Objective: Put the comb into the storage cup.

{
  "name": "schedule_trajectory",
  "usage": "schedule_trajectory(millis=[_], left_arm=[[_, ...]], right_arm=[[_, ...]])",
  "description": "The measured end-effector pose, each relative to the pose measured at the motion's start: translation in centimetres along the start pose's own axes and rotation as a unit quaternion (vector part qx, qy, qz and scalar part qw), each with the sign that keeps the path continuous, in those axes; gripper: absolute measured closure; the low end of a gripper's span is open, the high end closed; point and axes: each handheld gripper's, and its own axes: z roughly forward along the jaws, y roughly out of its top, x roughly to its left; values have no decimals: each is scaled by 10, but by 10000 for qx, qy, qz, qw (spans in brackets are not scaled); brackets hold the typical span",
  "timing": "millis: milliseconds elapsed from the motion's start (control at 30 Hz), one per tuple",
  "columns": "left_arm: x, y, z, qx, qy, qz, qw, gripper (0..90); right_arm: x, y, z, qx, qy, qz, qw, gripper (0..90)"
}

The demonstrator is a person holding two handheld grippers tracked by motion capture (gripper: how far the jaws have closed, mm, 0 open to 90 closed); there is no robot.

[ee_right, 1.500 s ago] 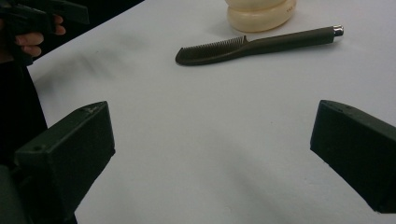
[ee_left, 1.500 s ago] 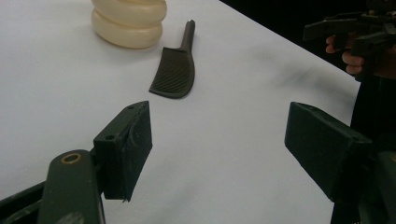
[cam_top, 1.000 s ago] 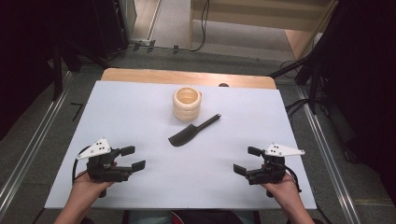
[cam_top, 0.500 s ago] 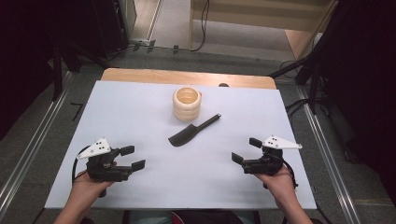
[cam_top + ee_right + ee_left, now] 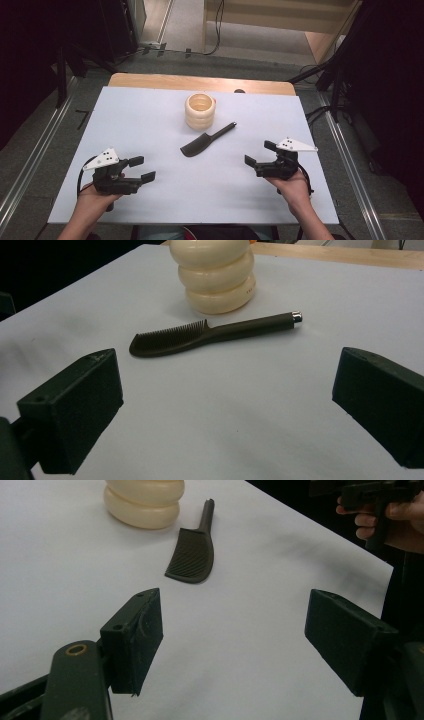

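High view: comb (image 5: 206,141), handle angled toward cup (image 5: 200,111), lies ahead-left of the nearer right gripper (image 5: 260,156), both grippers spread and empty.

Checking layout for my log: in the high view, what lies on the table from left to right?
Left hand-held gripper → cream ribbed cup → dark comb → right hand-held gripper.

Even, soft overhead light leaves the white worktop (image 5: 150,115) bright while the surroundings sink into near black. The comb (image 5: 210,335) and the cream ribbed cup (image 5: 215,277) cast only faint, short shadows. In both gripper views the near black fingers (image 5: 135,640) look soft and slightly blurred, with mild grain throughout.
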Motion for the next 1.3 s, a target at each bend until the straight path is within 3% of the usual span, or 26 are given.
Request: schedule_trajectory(millis=[200, 1300], left_arm=[[0, 0, 0, 11, -3, -5, 10000, 241], [1, 0, 1, 47, 13, -42, 10000, 241]], right_arm=[[-2, 6, 8, -2, -36, -88, 10000, 0], [-12, 35, 46, -20, -106, -34, 9999, 0]])
